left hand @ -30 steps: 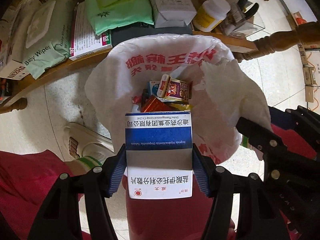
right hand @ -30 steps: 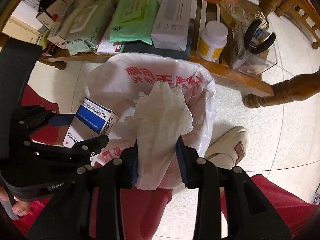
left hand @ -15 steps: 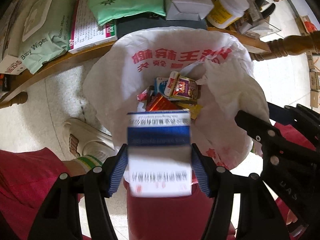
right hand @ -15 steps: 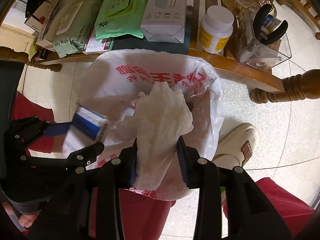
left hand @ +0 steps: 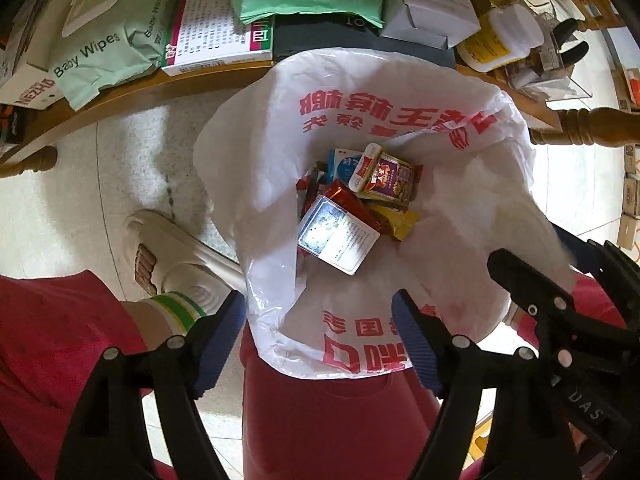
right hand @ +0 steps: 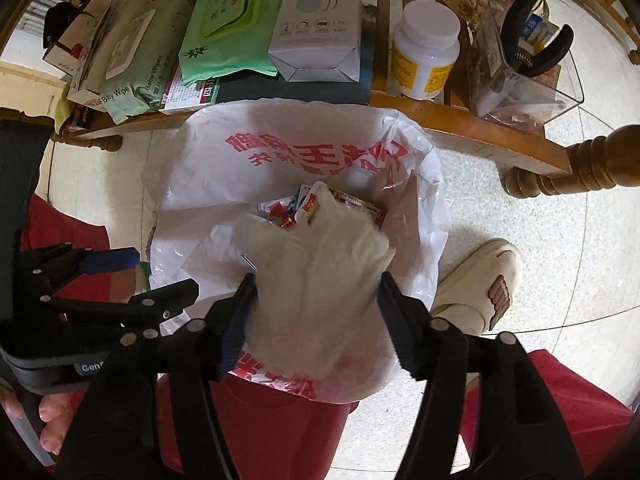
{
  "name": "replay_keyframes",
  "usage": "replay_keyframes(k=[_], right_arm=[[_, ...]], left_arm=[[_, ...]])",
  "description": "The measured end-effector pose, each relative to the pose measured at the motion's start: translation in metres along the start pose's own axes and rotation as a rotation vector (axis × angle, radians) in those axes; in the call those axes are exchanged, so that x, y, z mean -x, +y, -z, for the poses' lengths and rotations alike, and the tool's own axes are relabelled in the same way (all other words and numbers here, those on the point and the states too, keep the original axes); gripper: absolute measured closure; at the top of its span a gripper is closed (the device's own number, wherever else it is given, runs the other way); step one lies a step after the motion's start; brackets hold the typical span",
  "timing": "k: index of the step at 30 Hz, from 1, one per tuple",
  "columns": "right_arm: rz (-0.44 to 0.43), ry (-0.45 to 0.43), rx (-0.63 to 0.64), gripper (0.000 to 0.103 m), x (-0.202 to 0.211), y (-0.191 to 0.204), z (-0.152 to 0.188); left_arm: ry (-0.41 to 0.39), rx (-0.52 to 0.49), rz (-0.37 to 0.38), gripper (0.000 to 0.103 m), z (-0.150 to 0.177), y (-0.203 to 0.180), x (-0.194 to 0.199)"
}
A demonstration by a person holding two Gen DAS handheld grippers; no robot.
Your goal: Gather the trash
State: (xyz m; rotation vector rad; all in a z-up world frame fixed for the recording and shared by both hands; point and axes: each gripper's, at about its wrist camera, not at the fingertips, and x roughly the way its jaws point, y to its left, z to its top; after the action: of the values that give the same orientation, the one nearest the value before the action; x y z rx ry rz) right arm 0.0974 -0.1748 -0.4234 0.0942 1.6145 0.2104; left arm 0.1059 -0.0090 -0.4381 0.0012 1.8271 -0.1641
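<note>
A red bin lined with a white plastic bag printed in red stands below me. My left gripper is open and empty above the bag's near rim. The blue-and-white medicine box lies inside the bag on other packets. My right gripper has its jaws wide apart. Crumpled white tissue lies between them over the bag's opening and looks blurred. The tissue also shows in the left wrist view.
A low wooden table behind the bin carries baby wipes, a green wipes pack, a white carton, a pill bottle and a clear box with pliers. Slippered feet flank the bin.
My left gripper opened and the medicine box dropped into the bag. My right gripper's jaws spread apart and the tissue sank lower toward the bag.
</note>
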Motion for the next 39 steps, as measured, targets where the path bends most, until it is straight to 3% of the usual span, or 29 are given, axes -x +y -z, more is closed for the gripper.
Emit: replay_keyframes(k=[7, 19, 25, 33, 39], right_arm=[[-0.017, -0.005, -0.018, 0.033, 0.001, -0.001, -0.001], [0.031, -0.021, -0.030, 0.031, 0.011, 0.003, 0.010], [0.047, -0.083, -0.049, 0.023, 0.031, 0.009, 0.023], [0.096, -0.160, -0.067, 0.018, 0.061, 0.016, 0.043], [0.137, -0.241, -0.065, 0.017, 0.092, 0.027, 0.063]], left_arm=[[-0.026, 0.019, -0.031, 0.019, 0.001, 0.006, 0.006], [-0.052, -0.009, -0.094, 0.019, 0.011, 0.001, 0.014], [-0.080, -0.020, -0.131, 0.019, 0.020, -0.004, 0.025], [-0.156, -0.027, -0.163, 0.019, 0.040, -0.011, 0.050], [-0.271, -0.027, -0.194, 0.019, 0.060, -0.017, 0.082]])
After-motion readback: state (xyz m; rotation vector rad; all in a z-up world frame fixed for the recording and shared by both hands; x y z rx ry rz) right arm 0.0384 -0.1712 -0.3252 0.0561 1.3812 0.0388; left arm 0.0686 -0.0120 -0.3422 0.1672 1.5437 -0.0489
